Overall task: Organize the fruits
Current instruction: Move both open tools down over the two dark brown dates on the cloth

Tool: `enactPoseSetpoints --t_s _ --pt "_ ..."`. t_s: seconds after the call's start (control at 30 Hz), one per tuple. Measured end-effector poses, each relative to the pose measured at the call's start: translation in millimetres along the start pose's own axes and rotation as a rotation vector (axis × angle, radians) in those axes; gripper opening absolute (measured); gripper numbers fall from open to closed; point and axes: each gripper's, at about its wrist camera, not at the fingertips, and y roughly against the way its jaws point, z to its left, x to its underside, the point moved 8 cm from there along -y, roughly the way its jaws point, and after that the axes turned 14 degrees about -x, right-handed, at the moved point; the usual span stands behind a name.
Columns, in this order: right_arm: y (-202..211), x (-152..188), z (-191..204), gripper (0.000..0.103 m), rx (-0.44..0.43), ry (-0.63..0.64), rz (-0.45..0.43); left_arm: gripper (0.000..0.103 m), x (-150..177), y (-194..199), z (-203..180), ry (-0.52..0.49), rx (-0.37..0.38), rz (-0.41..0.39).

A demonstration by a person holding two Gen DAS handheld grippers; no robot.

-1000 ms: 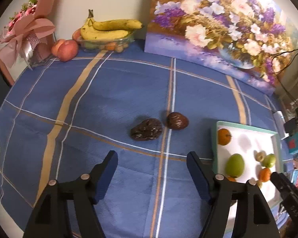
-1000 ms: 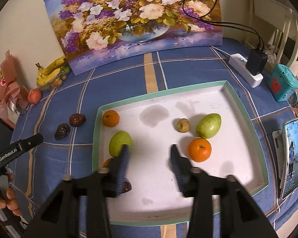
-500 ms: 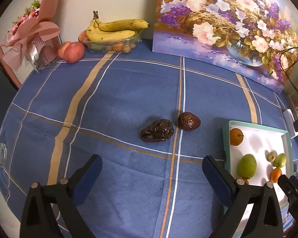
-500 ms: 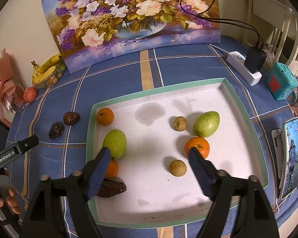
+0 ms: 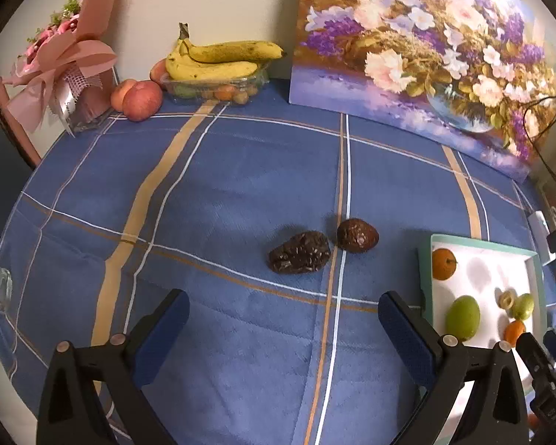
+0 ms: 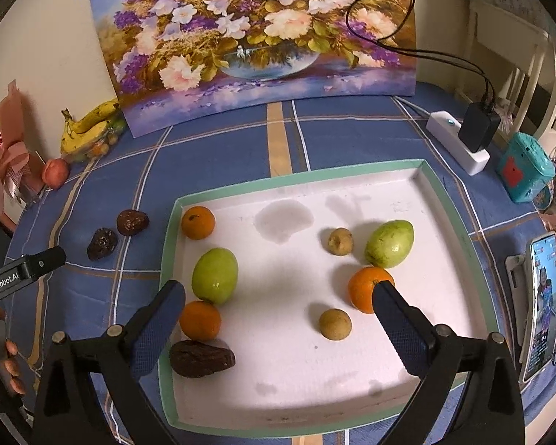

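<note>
Only the left wrist view showed the clear plastic tub at the far edge of the tablecloth closely enough to read: small orange and green fruits lay inside it, with a bunch of bananas across its top and two peaches just left of it. The right wrist view alone showed the whole white tray. It held three oranges, two green mangoes, two small brown round fruits and one dark wrinkled fruit in its near left corner. Two more dark wrinkled fruits lay on the cloth well left of the tray, nearly touching each other.

The left gripper hung over bare cloth on the near side of those two fruits, fingers spread wide with nothing between them. The right gripper hung over the tray, its jaws opening, already wide, with nothing pinched; one brown round fruit sat on the tray floor under the gap. A hand showed at the lower left of the right wrist view, left of the tray.
</note>
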Motion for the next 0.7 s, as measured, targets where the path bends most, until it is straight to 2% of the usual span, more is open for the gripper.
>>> enactPoseSetpoints --t_s 0.23,0.5,0.7 --pt "-0.9 -5.6 5.8 0.101 -0.003 0.019 -0.047 0.103 -9.8 -4.3 8.5 0.021 -0.001 -0.028" --pt "-8.0 -13.0 11.7 0.101 -0.003 0.013 -0.079 0.103 -17.3 -18.0 12.5 0.020 0.016 -0.023" --pt "-23.8 -19.0 29.8 0.101 -0.020 0.046 -0.053 0.103 -25.5 -33.0 12.2 0.004 0.014 -0.023"
